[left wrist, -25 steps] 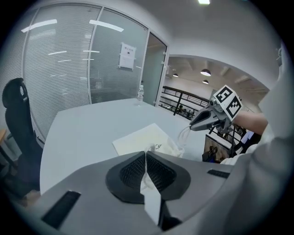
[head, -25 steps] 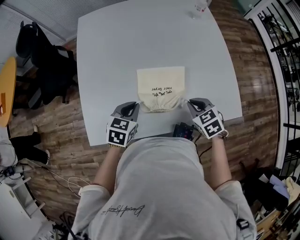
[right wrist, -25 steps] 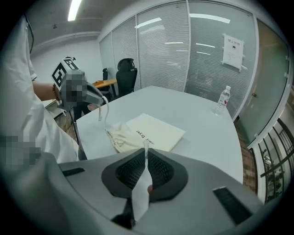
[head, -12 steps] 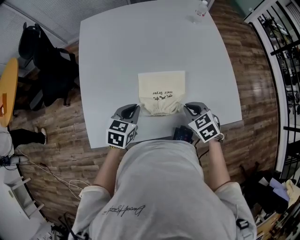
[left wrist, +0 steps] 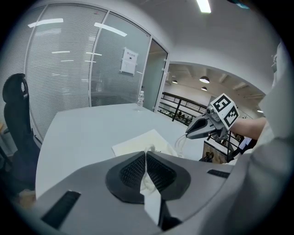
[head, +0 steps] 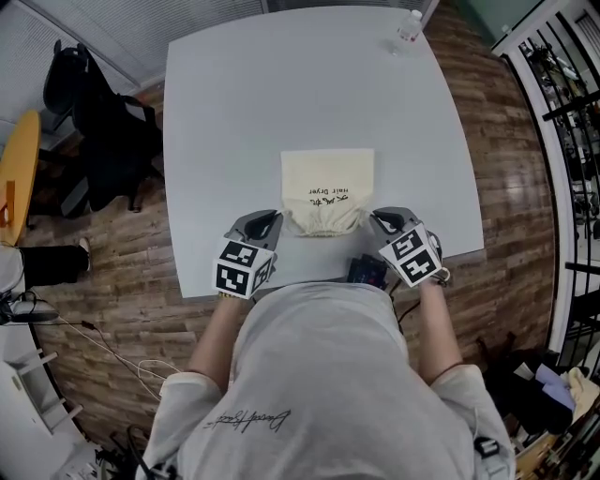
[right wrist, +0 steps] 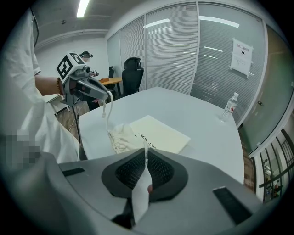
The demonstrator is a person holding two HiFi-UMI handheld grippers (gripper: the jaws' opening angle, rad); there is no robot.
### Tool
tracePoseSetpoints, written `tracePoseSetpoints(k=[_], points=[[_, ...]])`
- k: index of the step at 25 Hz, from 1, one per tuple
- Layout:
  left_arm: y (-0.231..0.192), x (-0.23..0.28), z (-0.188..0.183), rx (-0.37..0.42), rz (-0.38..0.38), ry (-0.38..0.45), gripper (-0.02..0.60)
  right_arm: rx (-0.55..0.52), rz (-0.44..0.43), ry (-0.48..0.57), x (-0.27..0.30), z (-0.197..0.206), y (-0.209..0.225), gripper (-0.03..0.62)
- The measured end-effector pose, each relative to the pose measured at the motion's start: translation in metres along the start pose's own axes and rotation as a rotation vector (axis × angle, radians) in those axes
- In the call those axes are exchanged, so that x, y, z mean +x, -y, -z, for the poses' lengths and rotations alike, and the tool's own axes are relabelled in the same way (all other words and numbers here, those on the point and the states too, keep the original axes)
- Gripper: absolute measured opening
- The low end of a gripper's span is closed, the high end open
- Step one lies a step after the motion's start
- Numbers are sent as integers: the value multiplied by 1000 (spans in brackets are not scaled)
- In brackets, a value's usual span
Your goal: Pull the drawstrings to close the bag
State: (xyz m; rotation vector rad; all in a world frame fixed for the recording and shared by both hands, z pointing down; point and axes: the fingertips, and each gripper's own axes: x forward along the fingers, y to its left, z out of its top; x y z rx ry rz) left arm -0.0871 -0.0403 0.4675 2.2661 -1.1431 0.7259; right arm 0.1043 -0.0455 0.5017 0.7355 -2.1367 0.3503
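Note:
A cream drawstring bag (head: 327,178) with black print lies flat on the white table (head: 234,103), its gathered mouth (head: 323,223) facing the person. My left gripper (head: 274,219) sits just left of the mouth, shut on a white drawstring (left wrist: 146,161) that runs between its pads. My right gripper (head: 377,219) sits just right of the mouth, shut on the other drawstring (right wrist: 145,160). In the right gripper view a cord (right wrist: 108,114) hangs from the left gripper (right wrist: 102,93) down to the bunched mouth (right wrist: 120,137). The left gripper view shows the right gripper (left wrist: 197,132) past the bag (left wrist: 140,144).
A clear water bottle (head: 407,22) stands at the table's far right corner. A black device (head: 367,270) lies at the near edge by the right gripper. A black office chair (head: 98,122) and a yellow table (head: 14,178) stand to the left on the wooden floor.
The head view has shifted slightly. Both grippers stay at the bag's mouth with the drawstrings in their jaws.

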Motion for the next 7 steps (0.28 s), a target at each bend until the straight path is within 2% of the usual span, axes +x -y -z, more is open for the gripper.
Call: tracePoseSetpoints(k=[7], points=[[-1, -3, -2, 14, 3, 0, 15, 4, -18, -15, -2, -5, -6, 34]])
